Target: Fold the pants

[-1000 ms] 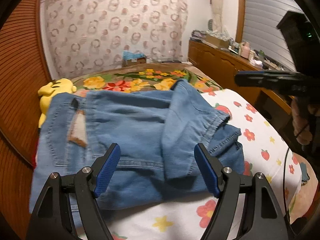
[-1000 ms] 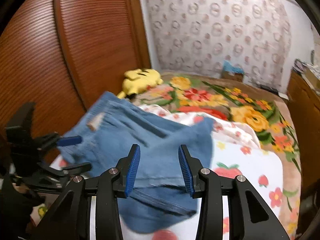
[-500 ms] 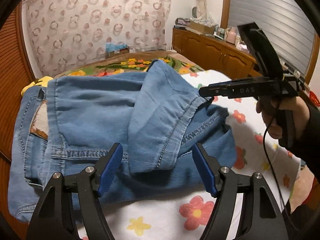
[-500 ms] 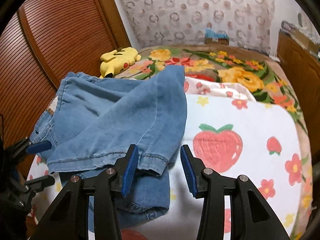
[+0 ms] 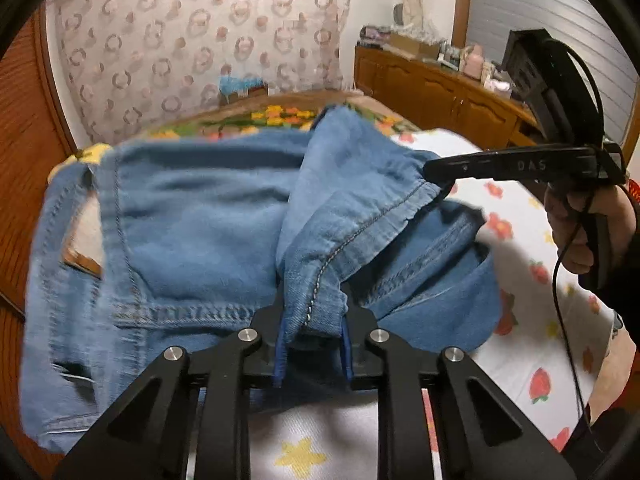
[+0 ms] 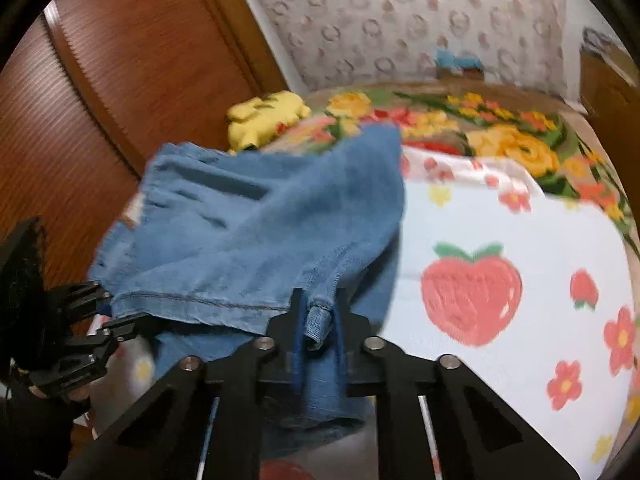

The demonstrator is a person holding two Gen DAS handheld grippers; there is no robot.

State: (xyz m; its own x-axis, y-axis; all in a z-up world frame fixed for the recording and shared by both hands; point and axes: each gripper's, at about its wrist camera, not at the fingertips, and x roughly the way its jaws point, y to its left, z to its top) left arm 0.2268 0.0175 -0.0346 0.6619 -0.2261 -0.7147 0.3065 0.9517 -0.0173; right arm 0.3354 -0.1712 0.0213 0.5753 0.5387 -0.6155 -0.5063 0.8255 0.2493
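Note:
Blue denim pants [image 5: 192, 208] lie folded over on the bed, with one leg end turned back across the seat. My left gripper [image 5: 312, 332] is closing its jaws, and the blue pads pinch the near corner of that leg's hem. In the right wrist view the pants [image 6: 260, 232] spread to the left, and my right gripper [image 6: 318, 320] is closing on the other corner of the same hem, with denim bunched between the pads. The hem stretches between the two grippers. The right gripper [image 5: 434, 168] also shows from the side, held by a hand [image 5: 576, 220].
A white sheet with strawberries and flowers [image 6: 472, 292] covers the near bed, with a floral blanket [image 6: 508, 140] behind it. A yellow plush toy [image 6: 264, 114] lies beside the wooden sliding door [image 6: 120, 80]. A cluttered wooden dresser [image 5: 440, 92] runs along the right wall.
Both grippers came down onto the leg hem and their jaws went from wide apart to pinching the denim. The right gripper moved in from the side to the hem's far corner.

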